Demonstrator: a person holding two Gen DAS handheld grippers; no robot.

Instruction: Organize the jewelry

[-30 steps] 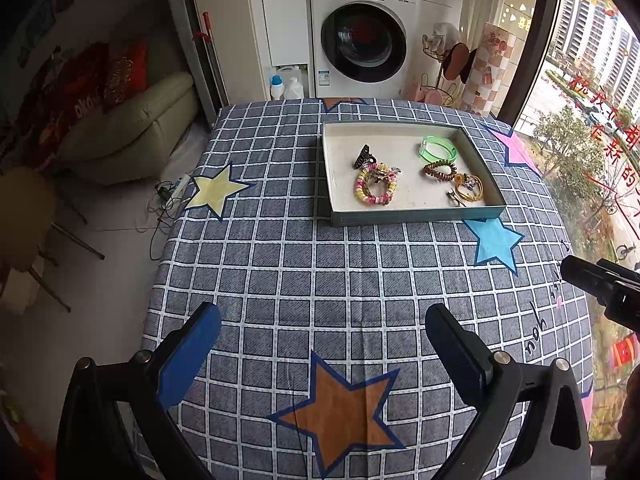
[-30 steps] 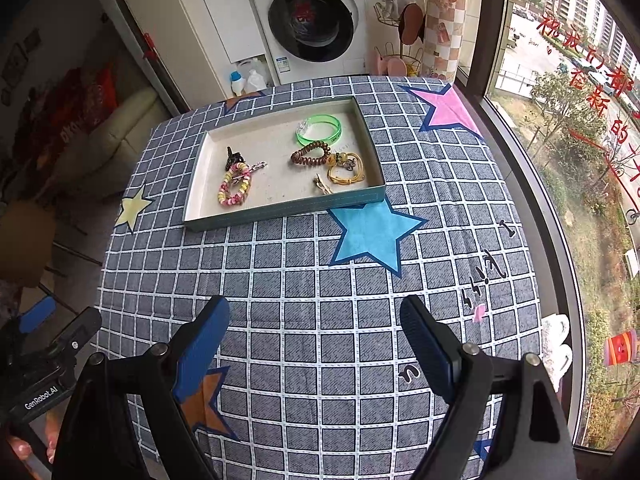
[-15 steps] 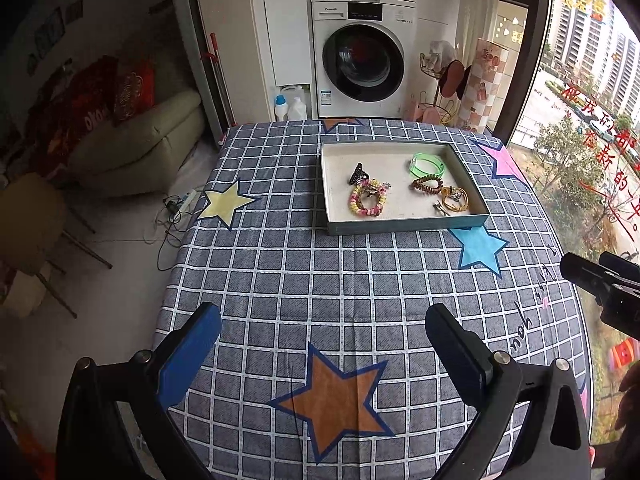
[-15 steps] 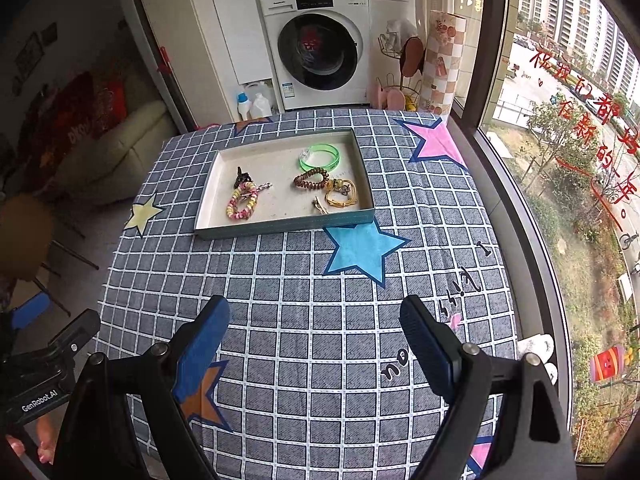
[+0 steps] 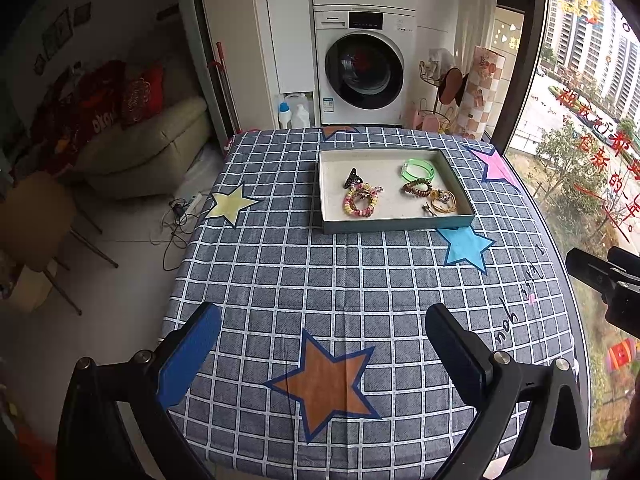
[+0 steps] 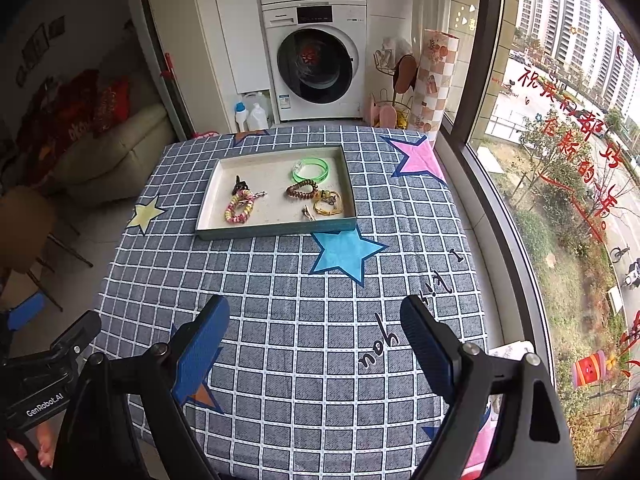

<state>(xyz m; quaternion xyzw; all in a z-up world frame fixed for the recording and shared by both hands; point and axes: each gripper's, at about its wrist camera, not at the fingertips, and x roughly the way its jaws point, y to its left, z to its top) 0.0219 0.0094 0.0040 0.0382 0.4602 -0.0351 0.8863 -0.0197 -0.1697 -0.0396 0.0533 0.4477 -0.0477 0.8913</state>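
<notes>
On the blue checked tablecloth (image 5: 360, 280), the left gripper (image 5: 320, 344) hangs wide open and empty at the near edge. The shallow grey rectangular tray (image 5: 394, 225) of bracelets and hair ties lies far ahead, long side crosswise. The right gripper (image 6: 314, 334), equally agape and empty, seems about as distant.

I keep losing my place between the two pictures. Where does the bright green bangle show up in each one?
Left wrist view: the green bangle lies in the tray's far right corner, above centre.
Right wrist view: the green bangle lies in the far right part of the same tray, above centre.
Shared landmark: the blue star printed on the cloth, off the tray's near right corner.
</notes>
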